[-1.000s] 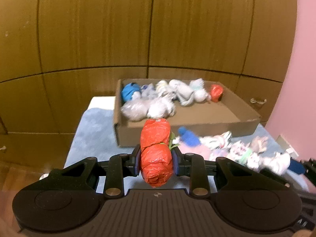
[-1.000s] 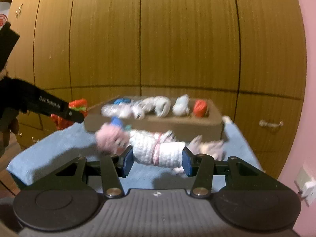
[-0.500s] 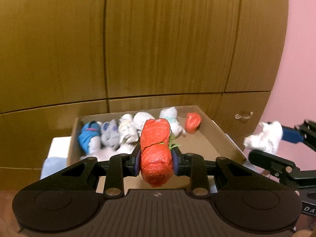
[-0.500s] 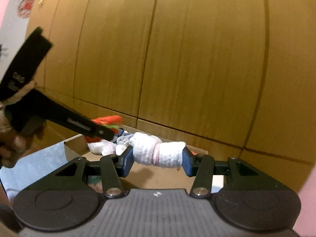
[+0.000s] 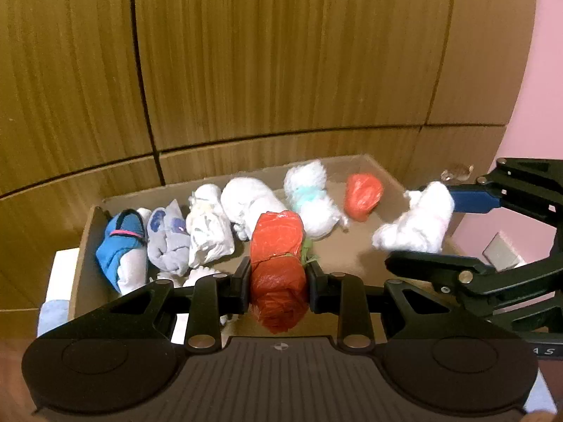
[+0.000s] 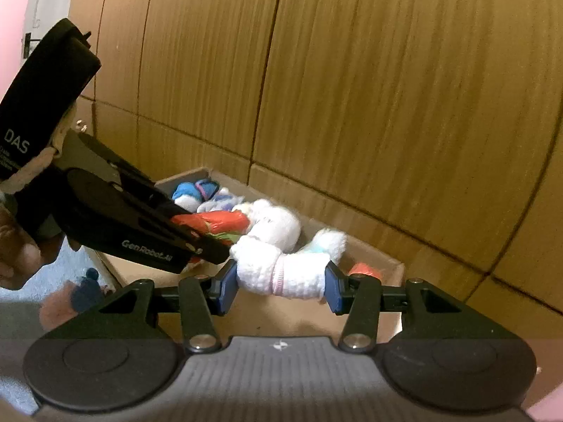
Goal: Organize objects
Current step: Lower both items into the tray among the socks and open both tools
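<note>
My left gripper [image 5: 278,277] is shut on a red sock roll [image 5: 278,267] and holds it above the open cardboard box [image 5: 84,246]. My right gripper [image 6: 278,277] is shut on a white sock roll [image 6: 281,274] with a pink band, also held over the box [image 6: 383,263]. The right gripper and its white roll [image 5: 415,225] show at the right of the left wrist view. The left gripper with the red roll [image 6: 211,221] shows at the left of the right wrist view. Several rolled socks lie in a row along the box's back wall, among them a blue one [image 5: 119,242] and a small red one [image 5: 362,195].
Wooden cupboard panels [image 5: 281,52] rise just behind the box. A pink wall [image 5: 542,105] stands to the right. The box rests on a light blue cloth [image 6: 42,288] with a blue and pink roll [image 6: 84,295] lying on it.
Both grippers rose from the blue cloth with their rolls and moved forward over the box. The right gripper has come in beside the left one.
</note>
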